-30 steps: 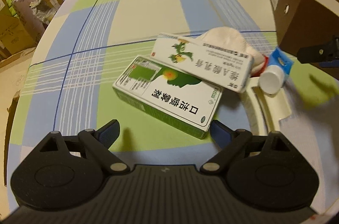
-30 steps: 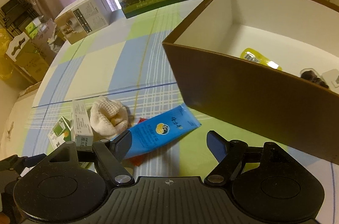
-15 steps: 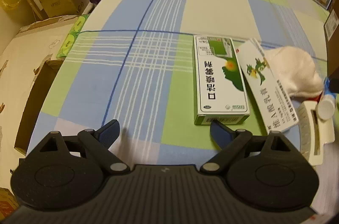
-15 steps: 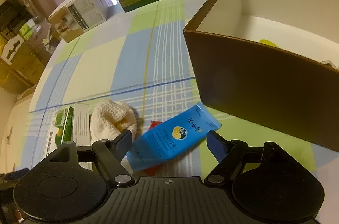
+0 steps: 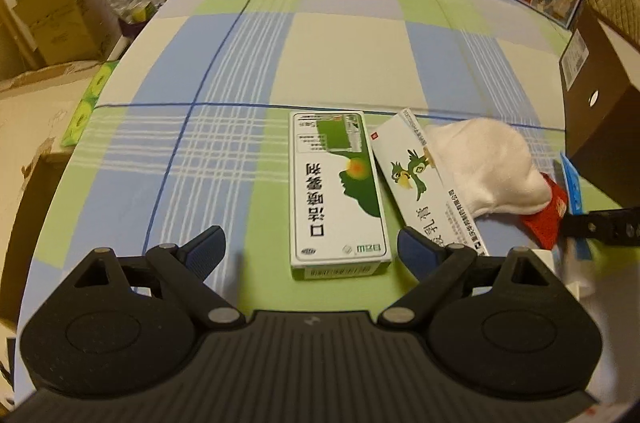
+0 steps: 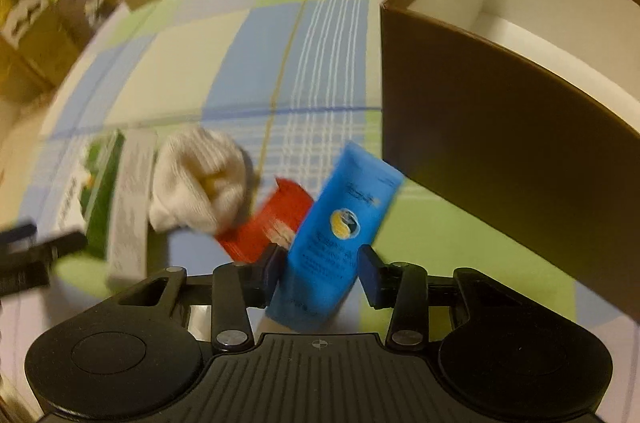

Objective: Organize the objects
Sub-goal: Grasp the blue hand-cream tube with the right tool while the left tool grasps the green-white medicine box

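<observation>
Green and white, the flat carton (image 5: 338,191) lies lengthwise just ahead of your left gripper (image 5: 310,245), whose jaws stand wide apart and empty, lined up as if to straddle its short end. Beside it sit a second white carton (image 5: 424,179), a white sock (image 5: 484,163) and a red packet (image 6: 272,223). Further right, your right gripper (image 6: 320,269) has its jaws clamped on the blue tube (image 6: 340,223), near the open brown box (image 6: 500,111), probably its destination.

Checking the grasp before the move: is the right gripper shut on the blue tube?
Shut on it, or nearly: the right gripper has its jaws drawn in against both sides of the blue tube. Blur hides exact contact.
</observation>
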`<state>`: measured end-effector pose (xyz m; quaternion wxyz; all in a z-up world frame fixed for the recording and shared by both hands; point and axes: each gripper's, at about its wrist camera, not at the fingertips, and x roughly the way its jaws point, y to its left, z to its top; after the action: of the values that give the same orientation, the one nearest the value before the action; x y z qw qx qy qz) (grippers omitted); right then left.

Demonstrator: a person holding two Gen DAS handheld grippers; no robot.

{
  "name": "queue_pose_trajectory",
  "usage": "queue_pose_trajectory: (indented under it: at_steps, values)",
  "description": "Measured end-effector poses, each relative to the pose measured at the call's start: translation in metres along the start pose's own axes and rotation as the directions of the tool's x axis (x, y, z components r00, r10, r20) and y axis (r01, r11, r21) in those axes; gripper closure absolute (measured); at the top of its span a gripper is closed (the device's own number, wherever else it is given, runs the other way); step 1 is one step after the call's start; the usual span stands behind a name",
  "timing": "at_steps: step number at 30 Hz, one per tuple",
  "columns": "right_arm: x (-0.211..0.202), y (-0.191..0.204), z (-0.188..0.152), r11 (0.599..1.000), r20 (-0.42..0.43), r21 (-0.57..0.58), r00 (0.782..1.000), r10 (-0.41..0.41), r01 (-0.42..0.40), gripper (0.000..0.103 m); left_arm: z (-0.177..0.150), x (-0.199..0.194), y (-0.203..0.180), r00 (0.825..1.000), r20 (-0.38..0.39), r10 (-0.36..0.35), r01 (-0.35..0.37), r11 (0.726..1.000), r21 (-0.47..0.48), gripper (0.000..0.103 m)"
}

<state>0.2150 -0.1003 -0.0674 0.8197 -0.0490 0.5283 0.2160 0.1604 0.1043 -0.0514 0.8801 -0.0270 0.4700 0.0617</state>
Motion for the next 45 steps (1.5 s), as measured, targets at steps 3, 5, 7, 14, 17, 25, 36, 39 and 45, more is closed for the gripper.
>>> queue_pose_trajectory:
  at_steps: [3,5,7,14,17,25,36,39,45]
  values:
    - [-0.003,0.000,-0.005,0.997,-0.012,-0.073,0.999,-0.033,0.032,0.065,0.003,0.009,-0.001,1.000,-0.013,0.010,-0.010,1.000,0.014,0.013]
    - [-0.004,-0.002,-0.009,0.994,-0.020,-0.093,0.998,-0.066,0.064,0.065,0.006,0.016,-0.002,1.000,-0.021,0.011,-0.011,1.000,0.014,0.013]
    - [-0.003,-0.004,-0.012,0.990,-0.025,-0.114,0.995,-0.091,0.088,0.065,0.009,0.021,-0.003,1.000,-0.025,0.014,-0.014,1.000,0.024,0.016]
    - [-0.003,-0.009,-0.018,0.984,0.000,-0.160,0.997,-0.082,0.081,0.065,0.013,0.035,-0.001,0.999,-0.035,-0.004,0.005,1.000,0.027,0.043]
    - [-0.005,-0.009,-0.021,0.980,0.014,-0.188,0.997,-0.072,0.073,0.065,0.009,0.030,-0.003,1.000,-0.027,-0.004,0.005,0.999,0.044,0.050]
    - [-0.020,-0.006,-0.048,0.965,0.009,-0.260,1.000,-0.029,0.030,0.065,-0.017,0.006,-0.004,0.995,-0.094,0.010,-0.008,1.000,0.024,0.051]
    - [-0.033,-0.006,-0.075,0.966,0.000,-0.256,0.999,-0.040,0.039,0.063,-0.049,-0.019,-0.022,0.990,-0.132,-0.043,0.052,0.997,0.065,0.051]
    - [-0.032,-0.006,-0.073,0.967,0.010,-0.245,0.998,-0.069,0.069,0.052,-0.046,-0.016,-0.020,0.991,-0.123,-0.054,0.060,0.997,0.044,0.041]
    - [-0.028,-0.011,-0.069,0.978,0.023,-0.204,0.999,-0.049,0.053,0.052,-0.037,-0.009,-0.020,0.994,-0.096,-0.046,0.049,0.998,0.031,0.042]
